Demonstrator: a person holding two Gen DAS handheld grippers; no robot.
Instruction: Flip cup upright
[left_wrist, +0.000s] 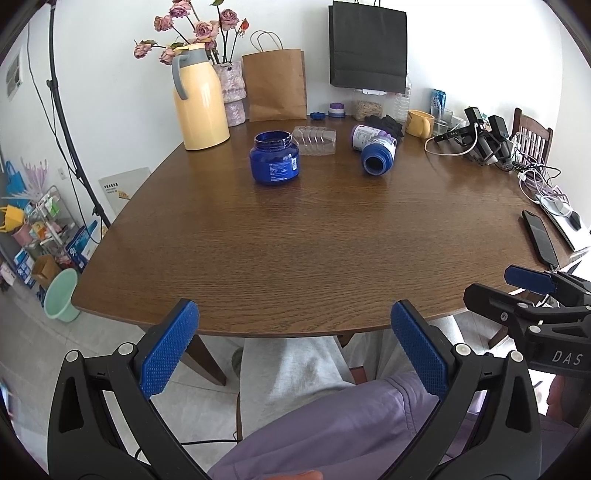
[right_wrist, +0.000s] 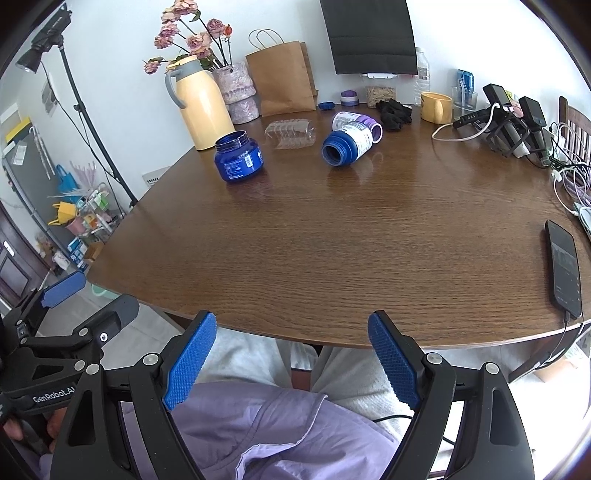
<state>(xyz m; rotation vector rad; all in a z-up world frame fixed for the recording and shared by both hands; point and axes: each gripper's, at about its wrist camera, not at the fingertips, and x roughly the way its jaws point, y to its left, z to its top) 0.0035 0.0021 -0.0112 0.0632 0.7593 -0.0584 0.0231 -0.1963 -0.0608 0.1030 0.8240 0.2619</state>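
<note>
A clear ribbed plastic cup (left_wrist: 316, 140) (right_wrist: 291, 135) lies on its side at the far middle of the brown table (left_wrist: 295, 240) (right_wrist: 332, 240). A blue open jar (left_wrist: 274, 157) (right_wrist: 238, 157) stands upright left of it. A blue bottle (left_wrist: 377, 154) (right_wrist: 347, 146) lies on its side with its mouth toward me, against a purple-capped bottle (left_wrist: 364, 135) (right_wrist: 356, 122). My left gripper (left_wrist: 293, 325) is open and empty, before the table's near edge. My right gripper (right_wrist: 291, 334) is open and empty, also at the near edge; it shows in the left wrist view (left_wrist: 532, 284).
At the back stand a yellow thermos (left_wrist: 199, 99), a flower vase (left_wrist: 231, 92), a brown paper bag (left_wrist: 275, 88), a black bag (left_wrist: 367, 44) and a yellow mug (left_wrist: 420, 123). Cables and devices (left_wrist: 487, 140) crowd the right side. A phone (right_wrist: 563, 269) lies near the right edge.
</note>
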